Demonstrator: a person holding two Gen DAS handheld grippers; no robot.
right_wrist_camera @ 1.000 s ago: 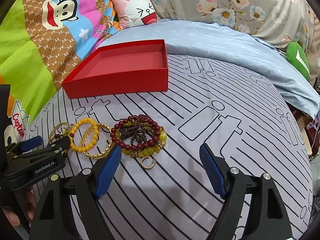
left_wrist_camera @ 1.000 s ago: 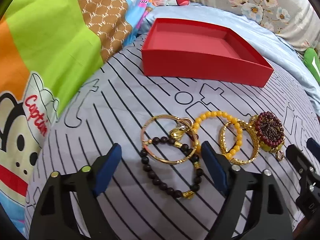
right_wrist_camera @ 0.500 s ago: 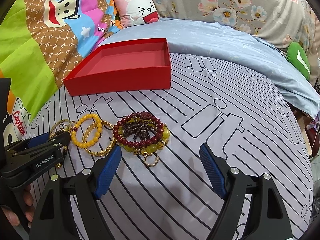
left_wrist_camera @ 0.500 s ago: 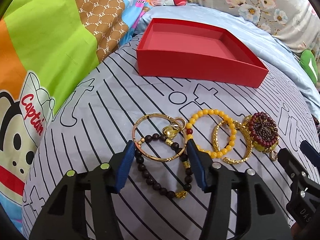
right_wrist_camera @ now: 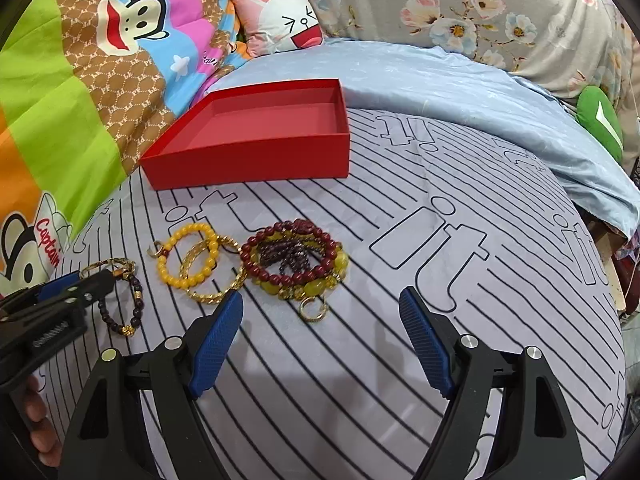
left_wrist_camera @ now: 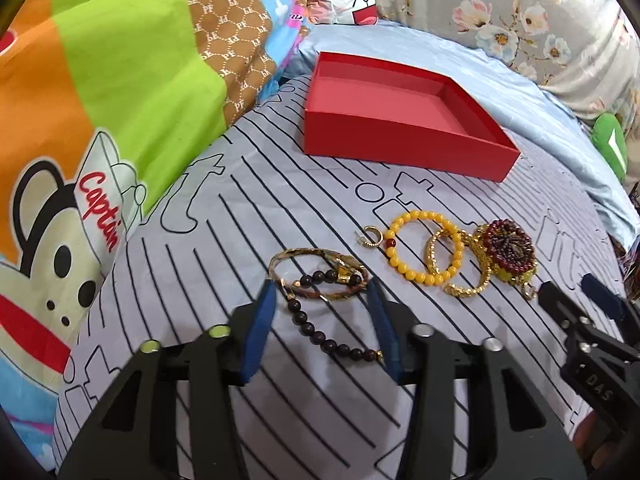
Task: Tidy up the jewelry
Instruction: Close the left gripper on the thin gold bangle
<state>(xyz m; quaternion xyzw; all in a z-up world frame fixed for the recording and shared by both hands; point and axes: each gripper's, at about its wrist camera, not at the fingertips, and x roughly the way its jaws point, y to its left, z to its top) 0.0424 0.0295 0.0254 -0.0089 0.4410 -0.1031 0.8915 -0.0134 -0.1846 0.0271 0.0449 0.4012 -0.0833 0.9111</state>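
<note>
Left gripper [left_wrist_camera: 322, 292] jaws closing, clamped on thin gold bangle [left_wrist_camera: 316, 276] and dark beads, lifted sideways; right gripper [right_wrist_camera: 320, 312] apart; right view alone shows fingers [right_wrist_camera: 38, 420].

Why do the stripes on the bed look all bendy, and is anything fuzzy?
Left wrist view: the fisheye lens bows the striped sheet outward and darkens the corners; the gold bangle between the left gripper pads smears slightly. Right wrist view: same curving, red box sharp, soft shadow under the right gripper.
</note>
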